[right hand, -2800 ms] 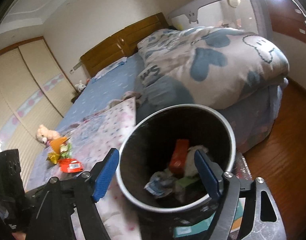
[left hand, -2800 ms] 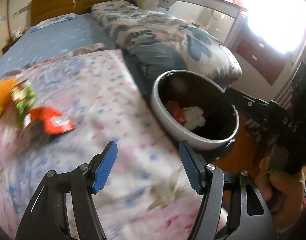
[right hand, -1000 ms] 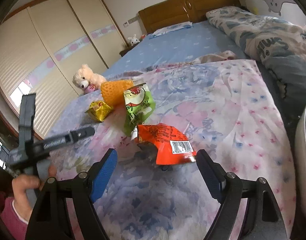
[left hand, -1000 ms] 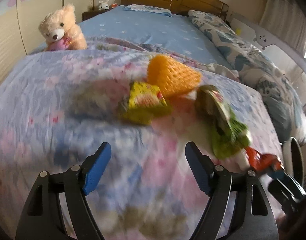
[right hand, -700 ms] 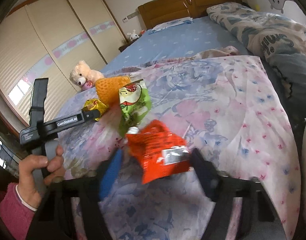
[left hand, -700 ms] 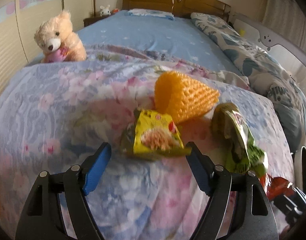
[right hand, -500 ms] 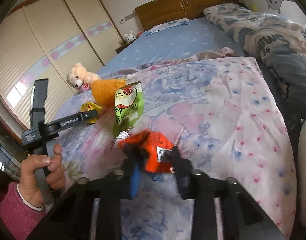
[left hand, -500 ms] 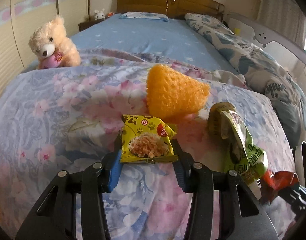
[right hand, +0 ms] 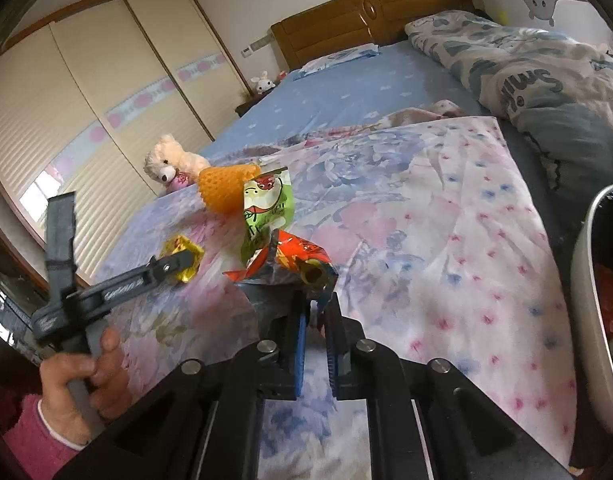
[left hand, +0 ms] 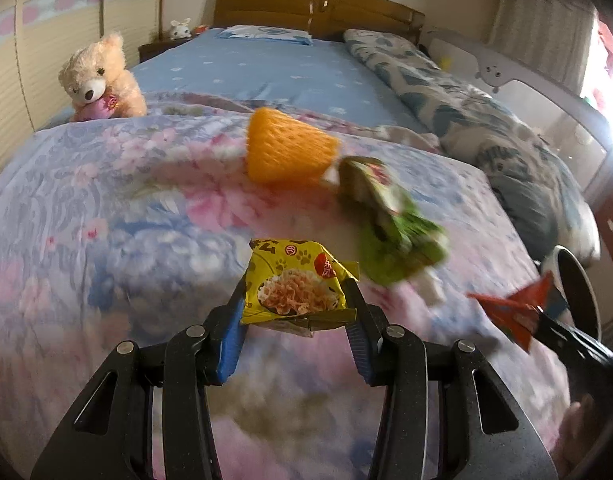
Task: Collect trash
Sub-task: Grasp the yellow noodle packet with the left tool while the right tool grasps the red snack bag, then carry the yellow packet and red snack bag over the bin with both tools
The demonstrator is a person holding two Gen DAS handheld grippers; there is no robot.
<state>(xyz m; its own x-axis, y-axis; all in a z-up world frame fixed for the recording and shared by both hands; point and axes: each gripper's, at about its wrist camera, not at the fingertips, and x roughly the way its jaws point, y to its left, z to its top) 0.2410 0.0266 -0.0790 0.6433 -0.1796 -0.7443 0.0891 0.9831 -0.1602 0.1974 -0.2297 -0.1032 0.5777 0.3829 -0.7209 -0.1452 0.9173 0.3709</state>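
Left wrist view: my left gripper (left hand: 296, 300) pinches the yellow wrapper (left hand: 296, 290); my right gripper (right hand: 312, 280), jaws closing, grips the red wrapper (right hand: 294, 258).

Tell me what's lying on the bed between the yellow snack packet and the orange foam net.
Nothing: in the left wrist view, only bare floral bedspread lies between the yellow snack packet and the orange foam net.

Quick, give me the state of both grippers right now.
Left gripper: shut on the yellow snack packet.
Right gripper: jaws closing, already pinching the red wrapper.
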